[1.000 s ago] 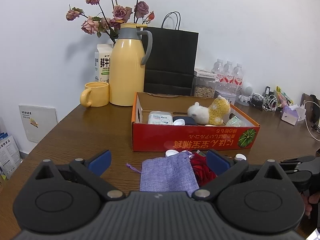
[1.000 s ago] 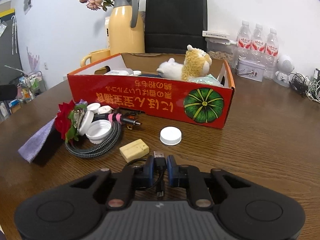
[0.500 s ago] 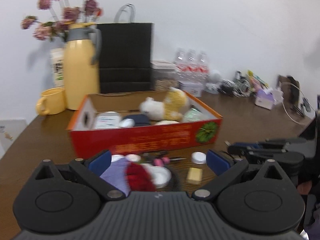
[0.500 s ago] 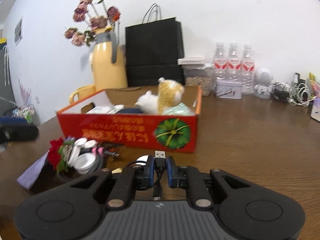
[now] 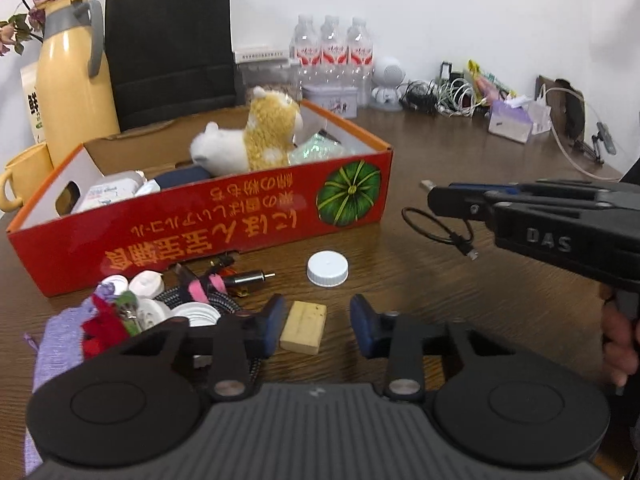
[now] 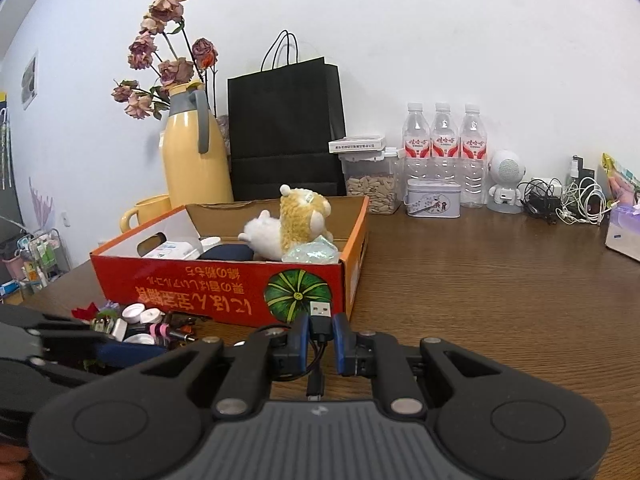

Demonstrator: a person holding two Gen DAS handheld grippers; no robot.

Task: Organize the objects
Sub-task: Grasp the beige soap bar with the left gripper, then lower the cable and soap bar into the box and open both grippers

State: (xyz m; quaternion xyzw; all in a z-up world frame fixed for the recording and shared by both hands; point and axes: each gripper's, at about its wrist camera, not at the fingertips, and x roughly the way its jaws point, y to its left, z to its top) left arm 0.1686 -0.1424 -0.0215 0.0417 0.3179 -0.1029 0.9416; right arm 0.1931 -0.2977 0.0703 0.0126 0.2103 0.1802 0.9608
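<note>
**Sorting half done, clutter remained**

The left gripper [image 5: 317, 330], jaws just narrowing, bracketed the tan block [image 5: 303, 327] without pressing. The right gripper [image 6: 320, 336] pinched a USB cable [image 6: 320, 314]. Caps and cords lay before the partly filled red box [image 5: 224, 216].

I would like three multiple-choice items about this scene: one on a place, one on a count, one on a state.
1. Where is the plush toy?
A. in the red box
B. on the bare table
C. in the black bag

2. How many water bottles stand by the wall?
A. two
B. three
C. five

3. What does the right tool hold?
A. a white cap
B. nothing
C. a USB cable

Key: 1 A, the toy lies inside the box walls. 2 B, three stand side by side. 3 C, the plug sticks out between the shut pads.
</note>
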